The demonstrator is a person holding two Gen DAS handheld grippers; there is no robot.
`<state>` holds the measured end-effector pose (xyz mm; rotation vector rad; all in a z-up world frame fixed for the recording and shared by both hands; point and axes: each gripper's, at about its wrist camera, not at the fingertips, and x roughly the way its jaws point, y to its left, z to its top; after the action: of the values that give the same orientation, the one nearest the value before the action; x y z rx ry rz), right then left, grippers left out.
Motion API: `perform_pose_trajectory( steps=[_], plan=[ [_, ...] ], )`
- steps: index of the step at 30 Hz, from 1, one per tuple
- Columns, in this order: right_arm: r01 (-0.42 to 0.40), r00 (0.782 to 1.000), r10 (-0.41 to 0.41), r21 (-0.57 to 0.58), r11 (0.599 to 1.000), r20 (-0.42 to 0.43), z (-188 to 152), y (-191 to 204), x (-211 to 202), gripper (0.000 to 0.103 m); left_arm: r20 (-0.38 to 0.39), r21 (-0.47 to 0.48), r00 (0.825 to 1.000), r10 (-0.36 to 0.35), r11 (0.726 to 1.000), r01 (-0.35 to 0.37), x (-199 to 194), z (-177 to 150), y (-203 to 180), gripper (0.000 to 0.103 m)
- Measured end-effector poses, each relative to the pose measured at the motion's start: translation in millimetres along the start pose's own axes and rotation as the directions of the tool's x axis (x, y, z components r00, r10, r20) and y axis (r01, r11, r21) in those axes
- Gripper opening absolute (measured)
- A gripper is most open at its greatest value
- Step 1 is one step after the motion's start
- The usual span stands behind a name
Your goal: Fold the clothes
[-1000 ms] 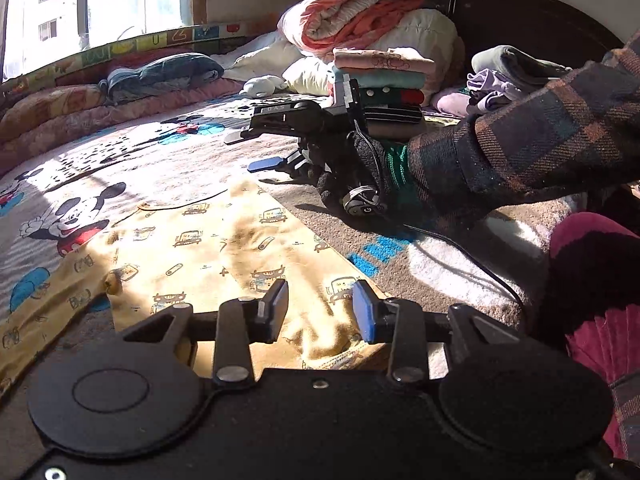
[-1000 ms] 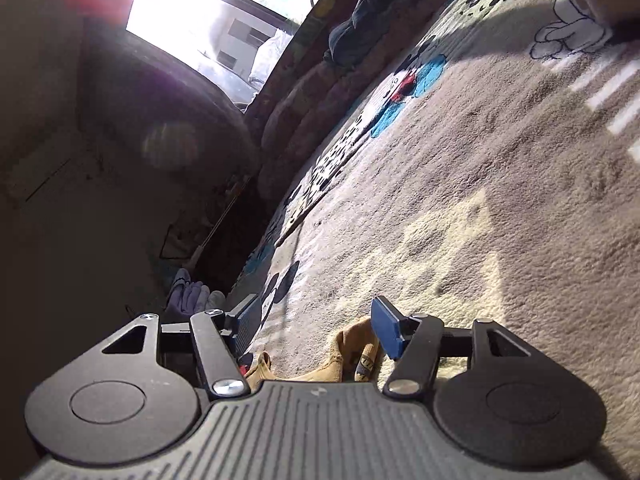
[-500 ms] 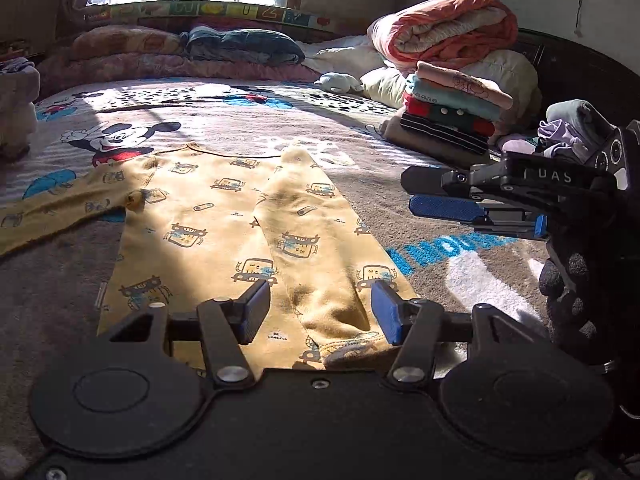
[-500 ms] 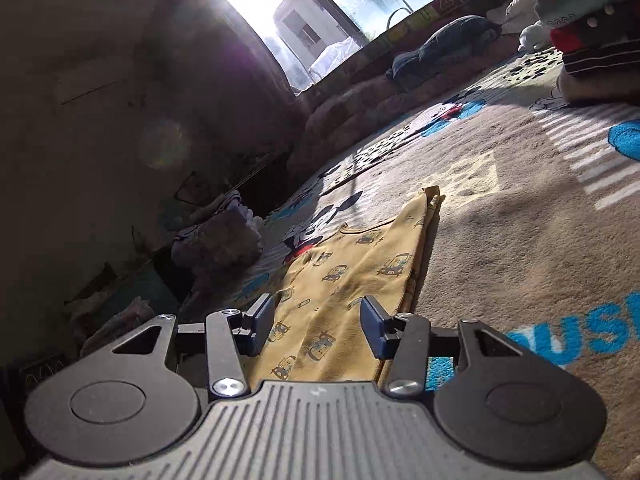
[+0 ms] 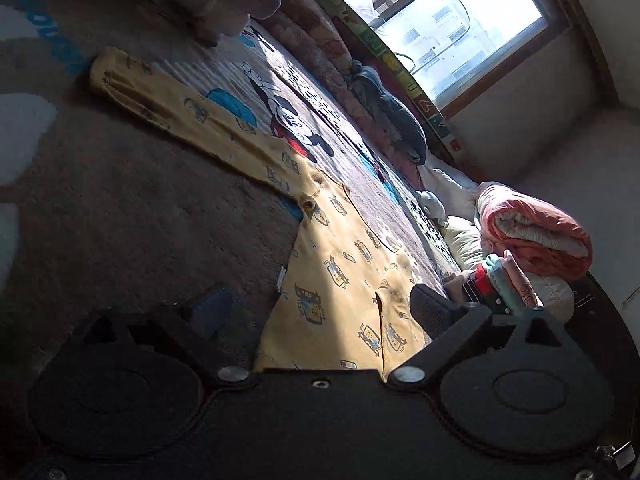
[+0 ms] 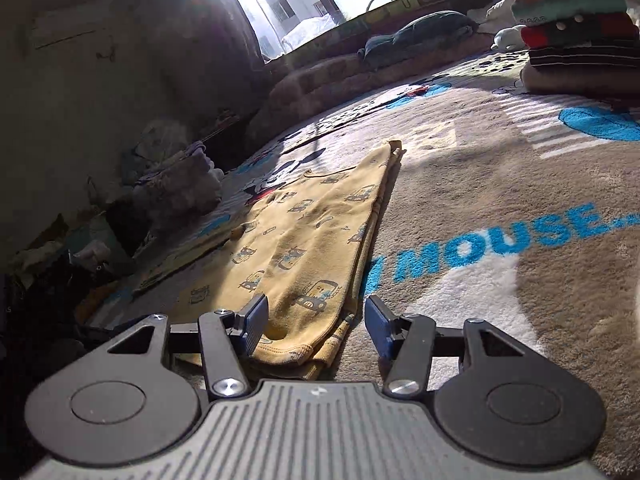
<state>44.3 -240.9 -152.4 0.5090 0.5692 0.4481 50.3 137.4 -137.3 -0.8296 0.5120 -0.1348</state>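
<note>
Right wrist: yellow shirt (image 6: 304, 236) hem lies between wide-spread fingers (image 6: 252, 322); left likewise.

Right tongs (image 6: 316, 322) gape apart, straddling the folded hem corner of the yellow printed garment (image 6: 304, 236) lying flat on the blanket (image 6: 500, 184).
</note>
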Motion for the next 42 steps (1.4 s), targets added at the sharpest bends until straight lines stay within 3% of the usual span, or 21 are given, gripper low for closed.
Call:
perform_pose_trajectory(
  steps=[3, 4, 6, 10, 14, 19, 23, 26, 29, 31, 32, 33, 34, 38, 42],
  plan=[
    [-0.031, 0.999, 0.03, 0.204, 0.978, 0.012, -5, -32, -4, 0.055, 0.079, -0.145, 0.995, 0.062, 0.988, -0.05, -15, 17, 27, 0.096],
    [-0.047, 0.999, 0.043, 0.247, 0.968, 0.021, -7, -39, -3, 0.054, 0.099, -0.199, 0.99, 0.097, 0.977, -0.076, -19, 23, 38, 0.095],
    [-0.079, 0.997, 0.068, 0.309, 0.948, 0.044, -10, -51, -1, 0.054, 0.116, -0.255, 0.988, 0.1, 0.965, -0.067, -23, 33, 49, 0.093],
    [-0.08, 0.996, 0.069, 0.297, 0.951, 0.048, -13, -49, 3, 0.055, 0.162, -0.313, 0.975, 0.152, 0.945, -0.095, -26, 54, 62, 0.091],
    [-0.09, 0.996, 0.077, 0.302, 0.949, 0.054, -14, -51, 1, 0.055, 0.195, -0.42, 0.953, 0.233, 0.898, -0.134, -31, 77, 81, 0.081],
    [-0.104, 0.994, 0.089, 0.315, 0.943, 0.062, -15, -55, -1, 0.054, 0.173, -0.448, 0.938, 0.3, 0.872, -0.196, -28, 110, 101, 0.079],
    [-0.105, 0.994, 0.09, 0.307, 0.946, 0.063, -15, -55, 0, 0.054, 0.119, -0.371, 0.948, 0.294, 0.899, -0.233, -15, 133, 109, 0.077],
    [-0.105, 0.994, 0.089, 0.299, 0.948, 0.064, -15, -55, 1, 0.054, 0.065, -0.229, 0.951, 0.302, 0.932, -0.281, 1, 145, 102, 0.075],
    [-0.103, 0.994, 0.088, 0.29, 0.952, 0.064, -15, -54, 2, 0.054, 0.056, -0.114, 0.944, 0.325, 0.942, -0.317, 14, 146, 95, 0.07],
    [-0.1, 0.994, 0.086, 0.281, 0.954, 0.063, -15, -53, 3, 0.054, 0.045, -0.068, 0.941, 0.336, 0.941, -0.332, 22, 146, 92, 0.036],
    [-0.099, 0.994, 0.085, 0.278, 0.956, 0.062, -15, -53, 3, 0.054, 0.035, -0.063, 0.94, 0.339, 0.94, -0.336, 26, 147, 92, 0.032],
    [-0.099, 0.994, 0.085, 0.277, 0.956, 0.063, -15, -52, 2, 0.054, 0.025, -0.073, 0.946, 0.322, 0.945, -0.319, 26, 148, 89, 0.016],
    [-0.099, 0.994, 0.085, 0.277, 0.956, 0.063, -15, -52, 2, 0.054, 0.017, -0.083, 0.953, 0.303, 0.95, -0.3, 26, 148, 86, 0.008],
    [-0.095, 0.995, 0.082, 0.27, 0.958, 0.058, -15, -51, 1, 0.054, 0.074, 0.059, 0.973, 0.219, 0.973, -0.223, 22, 145, 35, 0.008],
    [-0.095, 0.995, 0.085, 0.25, 0.964, 0.052, -14, -46, 1, 0.06, 0.09, 0.193, 0.988, 0.128, 0.971, -0.143, 17, 131, -26, 0.008]
  ],
)
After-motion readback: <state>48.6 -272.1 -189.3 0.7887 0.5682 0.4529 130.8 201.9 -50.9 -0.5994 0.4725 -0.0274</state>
